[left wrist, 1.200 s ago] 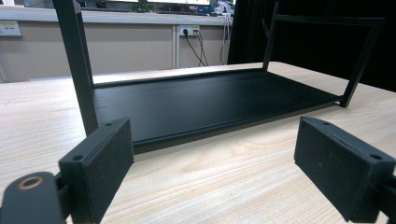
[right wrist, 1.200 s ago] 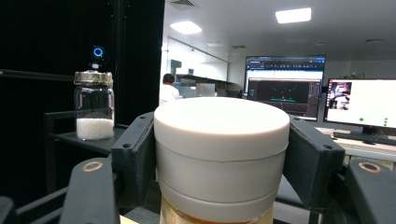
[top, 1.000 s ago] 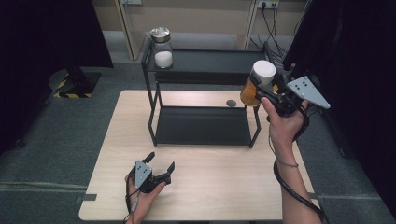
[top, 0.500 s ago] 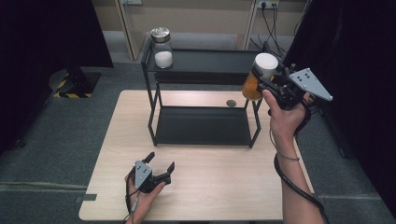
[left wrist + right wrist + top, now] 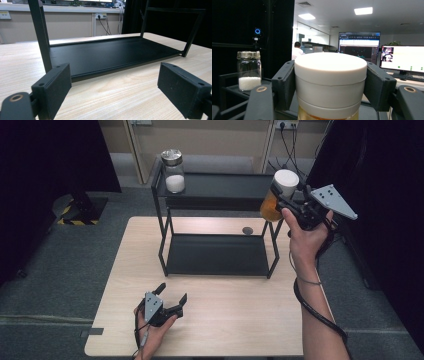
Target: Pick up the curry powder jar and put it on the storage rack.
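Observation:
A jar (image 5: 278, 195) with a white lid (image 5: 330, 77) and amber contents hangs in the air at the right end of the black shelf's top tier (image 5: 225, 187). My right gripper (image 5: 280, 196) is shut on it, its pads (image 5: 285, 83) pressing the lid from both sides. A glass jar with white powder (image 5: 173, 171) and a metal lid stands on the top tier's left end, also the glass jar (image 5: 249, 70) in the right gripper view. My left gripper (image 5: 171, 295) rests open on the table near the front edge, nothing between its pads (image 5: 53, 87), facing the shelf's lower tray (image 5: 112, 55).
The two-tier black metal shelf (image 5: 217, 255) stands on the far half of the wooden table (image 5: 235, 320). A small dark round disc (image 5: 247, 230) lies on the table behind the lower tray. Dark curtains flank both sides. Monitors and a person show far off in the right gripper view.
My right gripper has carried the white-lidded jar a little higher and farther back toward the top tier's right end. The left gripper has stayed where it was.

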### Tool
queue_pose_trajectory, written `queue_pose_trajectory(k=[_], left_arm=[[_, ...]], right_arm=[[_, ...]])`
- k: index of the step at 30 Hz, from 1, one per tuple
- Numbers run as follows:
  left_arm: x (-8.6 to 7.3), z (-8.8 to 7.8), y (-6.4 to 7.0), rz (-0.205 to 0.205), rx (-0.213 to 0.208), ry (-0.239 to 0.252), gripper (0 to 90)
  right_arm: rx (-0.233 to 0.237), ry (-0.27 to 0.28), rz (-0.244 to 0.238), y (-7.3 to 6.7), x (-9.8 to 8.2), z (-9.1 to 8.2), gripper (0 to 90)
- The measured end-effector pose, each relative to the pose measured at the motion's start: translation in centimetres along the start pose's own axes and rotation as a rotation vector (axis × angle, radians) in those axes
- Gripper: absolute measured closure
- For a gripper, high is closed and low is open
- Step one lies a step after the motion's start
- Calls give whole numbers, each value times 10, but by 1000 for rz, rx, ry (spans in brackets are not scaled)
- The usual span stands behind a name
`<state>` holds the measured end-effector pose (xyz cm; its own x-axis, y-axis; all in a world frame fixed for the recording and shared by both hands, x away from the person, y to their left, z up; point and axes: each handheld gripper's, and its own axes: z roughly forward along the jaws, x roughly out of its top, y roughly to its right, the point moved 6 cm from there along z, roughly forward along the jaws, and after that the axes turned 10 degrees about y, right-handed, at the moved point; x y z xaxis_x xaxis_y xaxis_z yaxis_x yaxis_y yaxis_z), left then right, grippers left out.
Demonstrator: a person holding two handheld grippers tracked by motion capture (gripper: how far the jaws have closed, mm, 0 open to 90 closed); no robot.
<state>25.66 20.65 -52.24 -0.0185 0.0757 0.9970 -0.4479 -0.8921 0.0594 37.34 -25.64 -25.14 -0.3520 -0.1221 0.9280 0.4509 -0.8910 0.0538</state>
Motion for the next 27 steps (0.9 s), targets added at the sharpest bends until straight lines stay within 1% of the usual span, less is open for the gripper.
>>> queue_pose_trajectory(k=[12,27], left_arm=[[0,0,0,-1,0,0,114],[0,0,0,2,-1,1,114]], right_arm=[[-5,0,-7,3,10,11,339],[-24,-2,6,8,16,26,339]])
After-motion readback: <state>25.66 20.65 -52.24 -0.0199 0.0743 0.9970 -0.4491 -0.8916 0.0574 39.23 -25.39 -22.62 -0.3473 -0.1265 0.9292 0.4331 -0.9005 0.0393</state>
